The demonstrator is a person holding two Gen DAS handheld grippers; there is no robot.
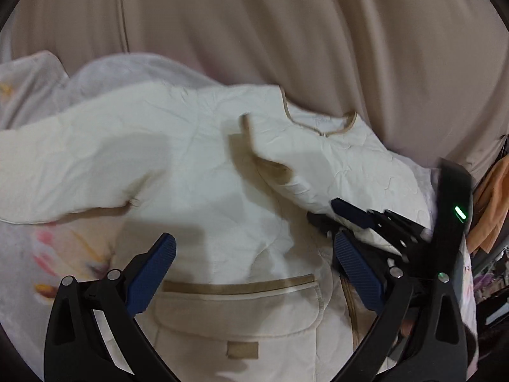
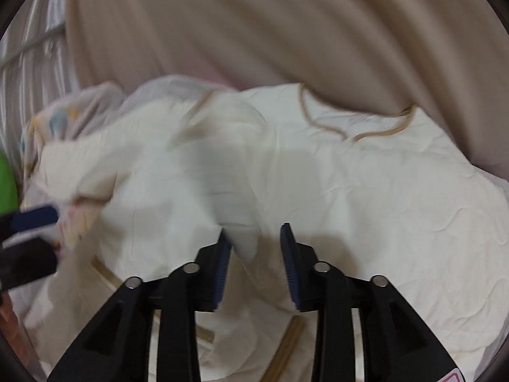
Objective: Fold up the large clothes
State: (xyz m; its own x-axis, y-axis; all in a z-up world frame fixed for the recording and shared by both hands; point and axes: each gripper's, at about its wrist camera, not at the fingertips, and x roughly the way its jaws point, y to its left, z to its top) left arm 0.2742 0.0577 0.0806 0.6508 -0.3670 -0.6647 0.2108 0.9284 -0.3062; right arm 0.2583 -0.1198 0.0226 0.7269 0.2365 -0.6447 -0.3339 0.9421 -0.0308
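A cream quilted jacket [image 1: 203,172] with tan trim lies spread on the bed, collar [image 1: 321,127] toward the far side and a flap pocket [image 1: 241,305] near me. My left gripper [image 1: 254,254] is open above the pocket, empty. My right gripper [image 1: 343,222] shows at the right in that view, by a sleeve [image 1: 318,187] folded over the chest. In the right wrist view the jacket [image 2: 381,197] fills the frame; my right gripper [image 2: 256,238] is open, with a blurred fold of cream cloth [image 2: 241,235] against its left finger. The left gripper [image 2: 35,219] shows at the left edge.
A beige curtain [image 1: 286,31] hangs close behind the bed. A pale floral sheet [image 1: 57,254] lies under the jacket. Orange cloth [image 1: 490,210] hangs at the right edge. A green object [image 2: 6,184] sits at the far left of the right wrist view.
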